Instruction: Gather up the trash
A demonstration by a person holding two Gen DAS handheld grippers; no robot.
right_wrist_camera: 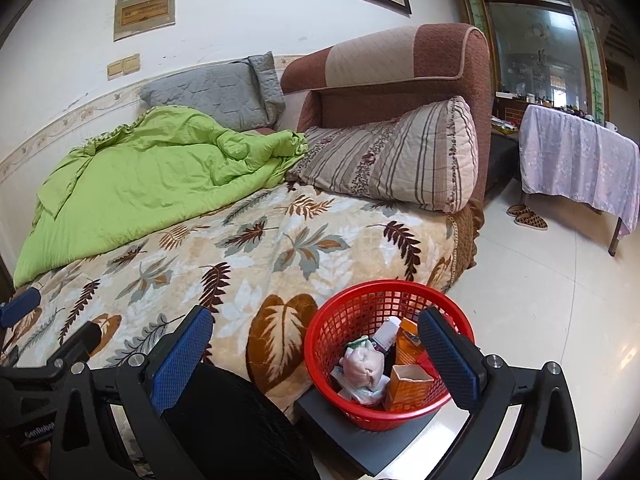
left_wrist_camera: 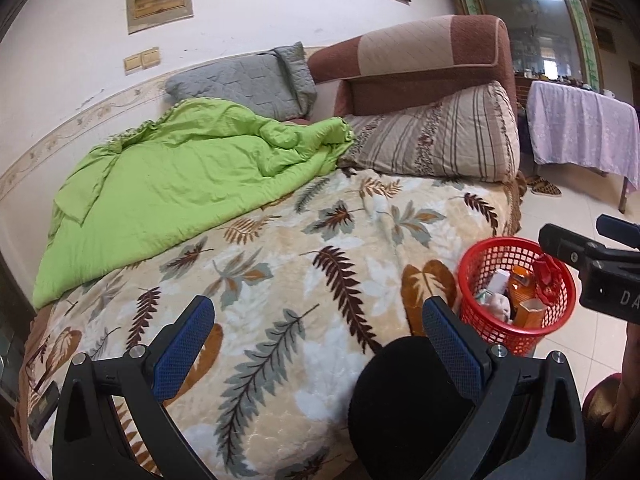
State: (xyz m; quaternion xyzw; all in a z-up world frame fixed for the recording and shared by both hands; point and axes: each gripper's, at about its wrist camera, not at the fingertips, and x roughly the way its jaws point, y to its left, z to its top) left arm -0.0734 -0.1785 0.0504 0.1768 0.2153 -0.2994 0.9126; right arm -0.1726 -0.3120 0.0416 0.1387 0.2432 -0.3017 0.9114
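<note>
Red basket (right_wrist_camera: 390, 354) of trash sits beside the leaf-print bed (right_wrist_camera: 256, 248) — both grippers' jaws apart, empty.

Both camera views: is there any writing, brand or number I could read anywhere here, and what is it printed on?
"GenRobot", cut off at the edge: on the black body of the left gripper, seen from the right wrist view.
"DA", cut off: on the black body of the right gripper, seen from the left wrist view.
Orange boxes in the red basket: print too blurred to read.
Wall plaque: too small to read.
</note>
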